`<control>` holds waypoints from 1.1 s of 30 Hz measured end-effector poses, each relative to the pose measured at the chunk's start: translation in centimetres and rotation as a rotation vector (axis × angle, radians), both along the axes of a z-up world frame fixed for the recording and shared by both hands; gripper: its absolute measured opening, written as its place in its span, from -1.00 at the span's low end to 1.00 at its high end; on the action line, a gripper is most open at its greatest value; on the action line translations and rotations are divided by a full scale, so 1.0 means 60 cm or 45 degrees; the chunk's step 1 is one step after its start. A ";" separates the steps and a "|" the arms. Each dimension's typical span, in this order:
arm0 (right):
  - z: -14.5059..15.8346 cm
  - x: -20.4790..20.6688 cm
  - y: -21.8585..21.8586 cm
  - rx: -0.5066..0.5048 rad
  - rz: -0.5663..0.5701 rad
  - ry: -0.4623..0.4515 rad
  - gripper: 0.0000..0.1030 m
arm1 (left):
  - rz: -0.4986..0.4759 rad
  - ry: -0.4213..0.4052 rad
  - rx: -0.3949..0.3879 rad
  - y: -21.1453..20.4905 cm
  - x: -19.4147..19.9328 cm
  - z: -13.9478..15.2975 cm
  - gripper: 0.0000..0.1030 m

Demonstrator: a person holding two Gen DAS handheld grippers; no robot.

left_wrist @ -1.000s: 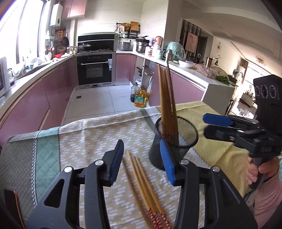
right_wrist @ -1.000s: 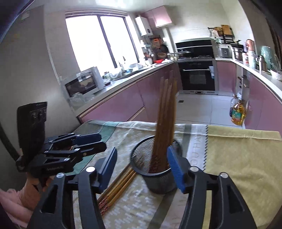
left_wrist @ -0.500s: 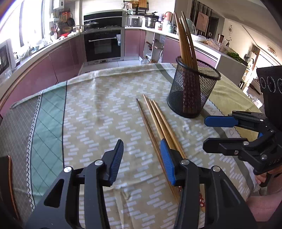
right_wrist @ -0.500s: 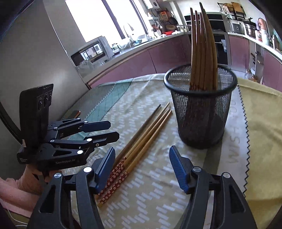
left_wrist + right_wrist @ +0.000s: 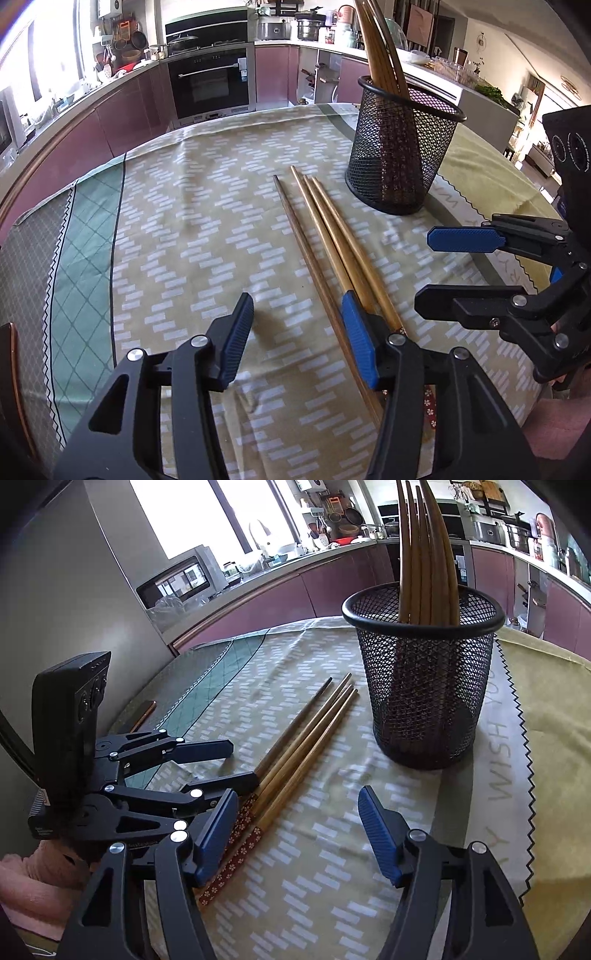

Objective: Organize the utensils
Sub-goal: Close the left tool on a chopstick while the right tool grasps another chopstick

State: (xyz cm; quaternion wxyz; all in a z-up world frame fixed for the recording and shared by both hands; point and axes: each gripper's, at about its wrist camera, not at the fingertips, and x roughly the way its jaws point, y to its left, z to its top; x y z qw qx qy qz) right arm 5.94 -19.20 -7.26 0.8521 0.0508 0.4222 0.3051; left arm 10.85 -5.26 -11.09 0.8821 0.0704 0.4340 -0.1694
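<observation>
Several wooden chopsticks [image 5: 325, 236] with red flowered ends lie side by side on the tablecloth [image 5: 184, 221], left of a black mesh cup [image 5: 402, 155]. More chopsticks [image 5: 424, 554] stand upright in that cup [image 5: 424, 686]. My left gripper [image 5: 297, 332] hovers low over the lying chopsticks' thick half. Its jaws are opening; its right pad is above the lighter sticks, and the darkest stick runs under the gap. My right gripper [image 5: 295, 823] is open just above the cloth, its left pad beside the flowered ends [image 5: 236, 864]. Each gripper shows in the other's view: the left gripper [image 5: 240, 762], the right gripper [image 5: 424, 269].
A yellow cloth [image 5: 554, 757] covers the table to the right of the cup. A thin dark, copper-edged object [image 5: 144, 716] lies at the table's far left edge. Purple kitchen cabinets and an oven [image 5: 210, 85] stand beyond the table. A pink sleeve [image 5: 33, 878] shows behind the left gripper.
Both grippers have sunk toward the table and tipped downward, so the lying chopsticks and the cup now fill the views. The left jaws stand slightly wider.
</observation>
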 end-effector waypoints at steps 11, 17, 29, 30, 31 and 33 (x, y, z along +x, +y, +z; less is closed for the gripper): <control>-0.002 0.004 0.029 -0.099 0.022 -0.021 -0.03 | 0.036 0.008 -0.006 0.005 0.003 0.000 -0.48; -0.012 0.009 0.038 -0.133 0.019 0.001 -0.20 | 0.048 0.021 -0.041 0.016 0.002 0.000 -0.52; -0.012 0.017 0.063 -0.287 0.028 -0.029 -0.42 | 0.047 0.028 -0.065 0.024 0.000 0.001 -0.52; -0.012 0.018 0.060 -0.292 0.024 -0.026 -0.45 | 0.049 0.030 -0.070 0.026 -0.001 0.001 -0.52; -0.012 0.019 0.057 -0.297 0.020 -0.024 -0.47 | 0.047 0.033 -0.076 0.028 -0.001 0.001 -0.52; -0.012 0.022 0.051 -0.309 0.008 -0.019 -0.48 | 0.044 0.031 -0.077 0.029 0.000 0.002 -0.51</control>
